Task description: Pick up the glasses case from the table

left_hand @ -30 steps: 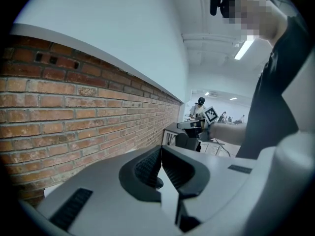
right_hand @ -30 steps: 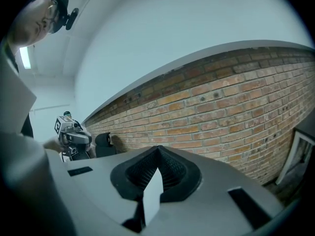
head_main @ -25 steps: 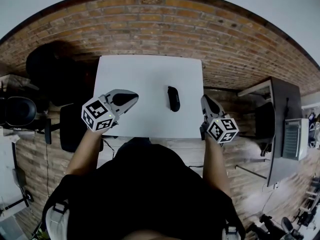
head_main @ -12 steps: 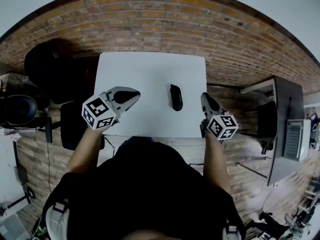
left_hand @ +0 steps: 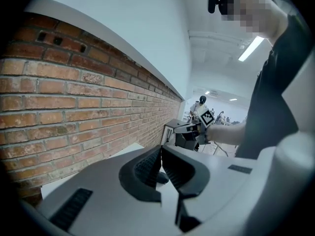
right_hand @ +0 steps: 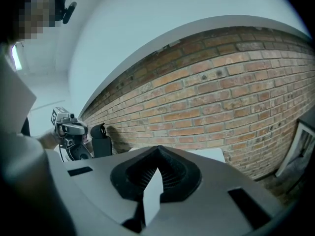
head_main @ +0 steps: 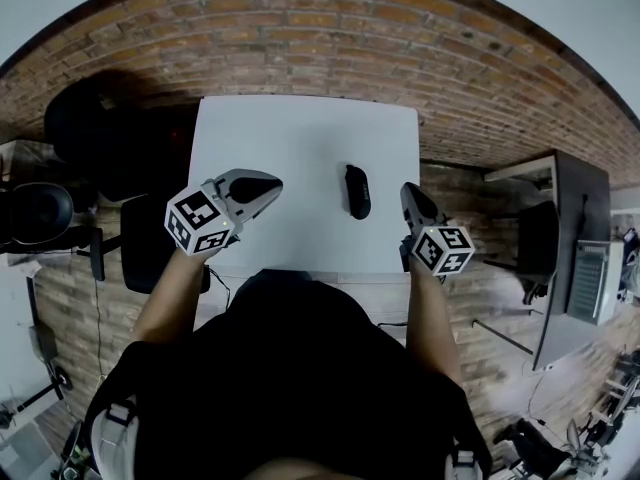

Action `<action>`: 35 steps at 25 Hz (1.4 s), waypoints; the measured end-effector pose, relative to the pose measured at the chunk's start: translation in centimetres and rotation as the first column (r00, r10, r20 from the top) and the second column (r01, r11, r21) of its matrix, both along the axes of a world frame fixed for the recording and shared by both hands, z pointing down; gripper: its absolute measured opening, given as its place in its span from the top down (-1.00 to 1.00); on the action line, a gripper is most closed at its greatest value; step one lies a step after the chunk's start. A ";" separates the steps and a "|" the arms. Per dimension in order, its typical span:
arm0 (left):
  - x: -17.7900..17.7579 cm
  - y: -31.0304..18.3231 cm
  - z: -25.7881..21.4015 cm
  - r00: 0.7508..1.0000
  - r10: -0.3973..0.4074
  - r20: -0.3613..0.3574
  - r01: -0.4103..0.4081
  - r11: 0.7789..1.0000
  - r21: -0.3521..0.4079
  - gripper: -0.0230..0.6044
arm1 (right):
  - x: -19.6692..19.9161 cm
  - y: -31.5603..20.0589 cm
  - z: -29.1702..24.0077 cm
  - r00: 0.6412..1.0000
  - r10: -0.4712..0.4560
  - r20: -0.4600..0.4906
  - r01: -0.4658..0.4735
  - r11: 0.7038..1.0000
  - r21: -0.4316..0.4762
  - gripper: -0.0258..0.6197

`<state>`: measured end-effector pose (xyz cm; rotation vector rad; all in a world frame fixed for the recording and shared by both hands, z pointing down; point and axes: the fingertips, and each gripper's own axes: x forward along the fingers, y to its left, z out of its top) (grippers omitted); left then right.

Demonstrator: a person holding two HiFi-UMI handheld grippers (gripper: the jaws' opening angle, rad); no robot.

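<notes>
Stage: approach. The glasses case (head_main: 356, 190) lies flat on the white table (head_main: 300, 138), long axis running away from the person, untouched. It sits between the two grippers, nearer the right gripper (head_main: 408, 192), which hangs at the table's right edge. The left gripper (head_main: 270, 186) hangs over the table's left part, well apart from the case.

Jaw condition: both pairs stand fully together, pad against pad, with nothing held.

Next move, as a judgement: one gripper – the right is better placed – must spread its jaws, come over the case and close across its narrow width. Jaws left together would only push the case along the table.

View coverage:
- The head view alone shows the case's place relative to both grippers.
- The left gripper view looks across the table to the other gripper's marker cube (left_hand: 206, 117); a dark rounded shape just behind its jaw tips may be the case – not certain.
- The right gripper view shows the brick wall (right_hand: 221, 97), no case.
</notes>
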<state>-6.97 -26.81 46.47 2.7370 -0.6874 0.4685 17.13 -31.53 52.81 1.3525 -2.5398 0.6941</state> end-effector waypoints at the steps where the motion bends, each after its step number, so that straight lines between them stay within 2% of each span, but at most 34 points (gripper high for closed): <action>1: -0.1 -0.2 0.1 1.000 -0.001 0.000 0.001 1.000 -0.001 0.89 | -0.1 -0.2 0.2 1.000 0.000 -0.003 0.000 1.000 -0.003 0.87; 8: -0.6 -1.1 0.4 1.000 -0.005 -0.007 0.005 1.000 0.005 0.89 | -1.0 -0.6 2.2 1.000 -0.009 -0.003 0.009 0.999 -0.044 0.87; 20: -1.2 -2.3 2.1 1.000 0.002 -0.004 -0.002 1.000 -0.029 0.89 | -2.5 -1.3 6.1 1.000 -0.020 -0.004 0.020 0.992 -0.124 0.87; 26: -1.1 -2.9 3.1 1.000 0.015 0.011 -0.014 0.999 -0.043 0.89 | -3.0 -1.7 8.5 0.998 -0.040 -0.048 0.032 0.987 -0.158 0.87; 35: -0.8 -3.5 4.1 1.000 0.027 0.005 -0.026 0.997 -0.069 0.89 | -3.4 -2.3 11.4 0.997 -0.045 -0.055 0.032 0.977 -0.211 0.87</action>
